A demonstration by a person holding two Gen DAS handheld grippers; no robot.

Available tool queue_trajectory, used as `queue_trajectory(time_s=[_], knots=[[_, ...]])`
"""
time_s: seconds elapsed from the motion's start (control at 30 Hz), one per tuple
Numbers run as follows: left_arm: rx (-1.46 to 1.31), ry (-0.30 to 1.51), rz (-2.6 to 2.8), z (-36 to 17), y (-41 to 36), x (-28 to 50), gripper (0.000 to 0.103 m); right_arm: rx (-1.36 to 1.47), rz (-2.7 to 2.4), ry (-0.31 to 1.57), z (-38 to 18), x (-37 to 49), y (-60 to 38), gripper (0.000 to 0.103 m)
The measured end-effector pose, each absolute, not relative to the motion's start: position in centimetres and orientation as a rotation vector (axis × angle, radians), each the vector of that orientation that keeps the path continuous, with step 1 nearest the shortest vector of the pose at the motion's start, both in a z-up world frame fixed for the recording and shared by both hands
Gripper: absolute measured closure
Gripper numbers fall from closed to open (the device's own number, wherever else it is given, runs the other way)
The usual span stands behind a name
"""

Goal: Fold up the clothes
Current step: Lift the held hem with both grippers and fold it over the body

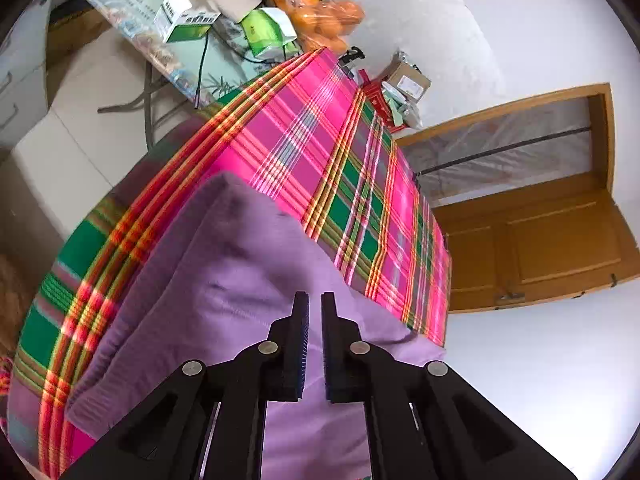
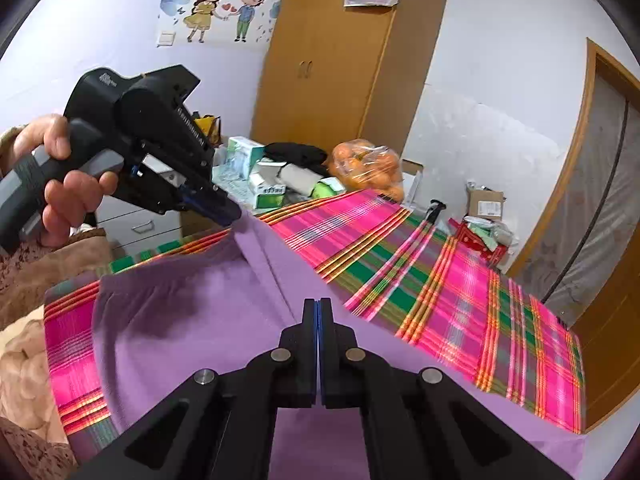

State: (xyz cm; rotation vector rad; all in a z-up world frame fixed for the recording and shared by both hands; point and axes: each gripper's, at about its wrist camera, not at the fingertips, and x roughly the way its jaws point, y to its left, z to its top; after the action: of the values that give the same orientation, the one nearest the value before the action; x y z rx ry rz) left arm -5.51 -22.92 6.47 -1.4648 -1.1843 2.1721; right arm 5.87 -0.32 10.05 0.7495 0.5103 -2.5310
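**Purple garment on the plaid cloth, both grippers over it**

We see the purple garment (image 2: 192, 320) spread on the pink-and-green plaid cloth (image 2: 460, 280), filling the lower centre of both views. Its near edge is cut off by the bottom of each frame, so we cannot tell what kind of garment it is.

In the right wrist view, the right gripper (image 2: 319, 304) has its jaws pressed together with only a blue line between the pads; whether cloth is pinched there we cannot tell, since the tips hide the fabric beneath. At middle left, a hand (image 2: 60, 184) holds the left gripper (image 2: 230, 216), its tip meeting a raised ridge of the garment. From this angle its jaws are not readable.

In the left wrist view, the left gripper (image 1: 315, 300) shows a narrow gap between its fingers, with purple fabric behind. Whether it grips a fold is hard to make out.

At upper centre, a bag of oranges (image 1: 320, 12) sits among boxes (image 1: 188, 16) too blurred to read.
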Motion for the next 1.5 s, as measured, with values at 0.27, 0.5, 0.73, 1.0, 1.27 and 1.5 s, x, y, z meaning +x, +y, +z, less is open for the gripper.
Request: queue_trajectory(time_s=[0.27,0.5,0.73,1.0,1.27,1.5], knots=[[-1.528,-1.229,2.139,3.5,-23.4,-4.6,0.099,0.886,-2.561,0.373,7.3,5.0,2.0,0.102],[-1.535,-1.295,2.162,1.7,-24.6,-4.0,0.081,1.040,-2.550,0.043,5.0,3.4,6.3,0.096],[-1.532,-1.290,2.216,0.8,-25.2,-3.9,0.076,1.110,-2.480,-0.202,3.2,2.6,7.6,0.076],[-1.548,-1.256,2.212,0.6,-24.6,-5.4,0.060,1.173,-2.422,-0.458,1.8,0.2,8.9,0.061],[-1.574,-1.291,2.191,-0.4,-24.9,-6.0,0.060,1.172,-2.372,-0.760,1.4,-1.5,10.7,0.061],[-1.577,-1.332,2.178,-0.7,-24.9,-6.2,0.061,1.199,-2.348,-0.907,0.3,-2.7,10.9,0.078]])
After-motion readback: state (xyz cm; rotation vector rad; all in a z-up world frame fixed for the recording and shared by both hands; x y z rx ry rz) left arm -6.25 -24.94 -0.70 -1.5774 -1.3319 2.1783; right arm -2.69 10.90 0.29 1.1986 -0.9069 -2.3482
